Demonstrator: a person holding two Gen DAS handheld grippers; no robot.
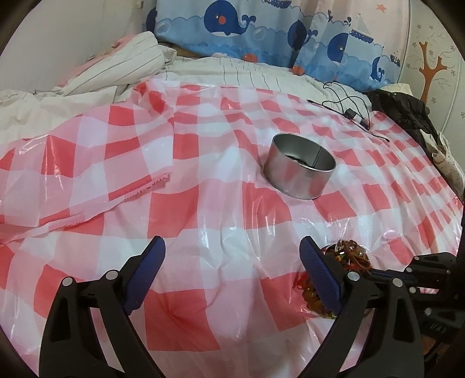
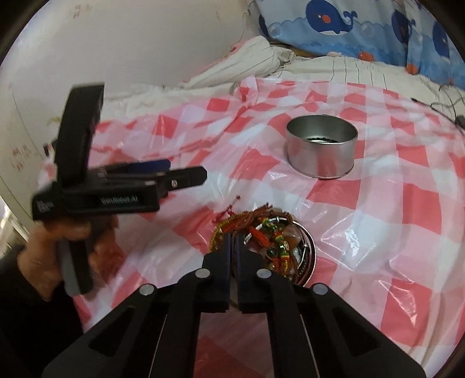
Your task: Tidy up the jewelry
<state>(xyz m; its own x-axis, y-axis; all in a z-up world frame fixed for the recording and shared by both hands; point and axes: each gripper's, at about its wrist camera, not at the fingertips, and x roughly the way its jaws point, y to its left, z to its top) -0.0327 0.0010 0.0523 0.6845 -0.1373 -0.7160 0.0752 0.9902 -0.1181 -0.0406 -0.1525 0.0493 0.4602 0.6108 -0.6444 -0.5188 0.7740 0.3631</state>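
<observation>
Corded bead tangle (image 2: 261, 232) near tin (image 2: 321, 145) looks light, floppy, snaggy: your right gripper (image 2: 232, 242) is pinched shut at its cords, left gripper (image 1: 232, 273) spread wide, so lift slow.

A red-and-white checked plastic sheet (image 1: 203, 203) covers the bed. Behind it lie a striped white quilt (image 1: 130, 64) and a blue whale-print pillow (image 1: 247, 26). A black cable (image 1: 348, 107) rests near the far right edge, beside a black garment (image 1: 407, 110).
</observation>
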